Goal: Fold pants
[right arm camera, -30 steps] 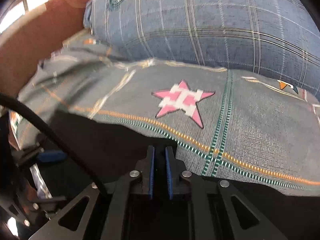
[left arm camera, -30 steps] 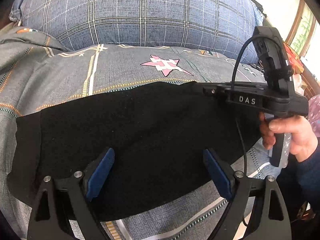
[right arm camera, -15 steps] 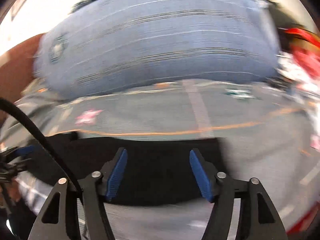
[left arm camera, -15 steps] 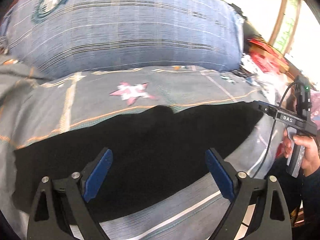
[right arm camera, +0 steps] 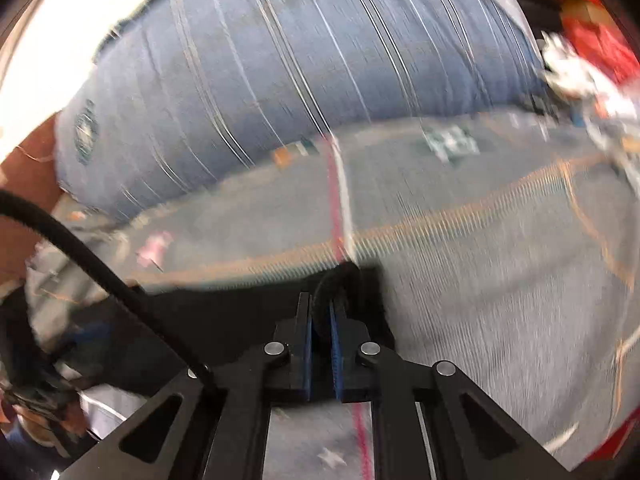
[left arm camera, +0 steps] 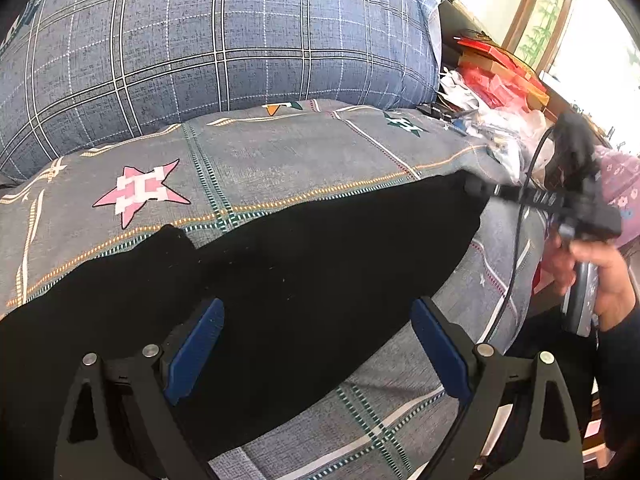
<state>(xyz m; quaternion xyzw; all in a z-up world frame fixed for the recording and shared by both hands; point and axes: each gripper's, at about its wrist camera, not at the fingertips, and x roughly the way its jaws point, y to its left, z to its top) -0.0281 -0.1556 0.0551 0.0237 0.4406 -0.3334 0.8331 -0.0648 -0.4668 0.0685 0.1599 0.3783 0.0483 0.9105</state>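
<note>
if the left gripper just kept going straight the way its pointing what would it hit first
Most likely the black pants. The left gripper is open and angled down at the cloth spread on the grey bedspread, with nothing else between its fingers. How much gap remains is unclear.

A bed covered by a grey patterned sheet (left arm camera: 280, 160) carries everything. Directly ahead of the left gripper (left arm camera: 316, 344), black pants (left arm camera: 280, 272) lie spread flat across the sheet, reaching under its fingers. Beyond the pants, a pink star is printed on the sheet, and farther off rests a large blue plaid pillow (left arm camera: 224, 36).
</note>
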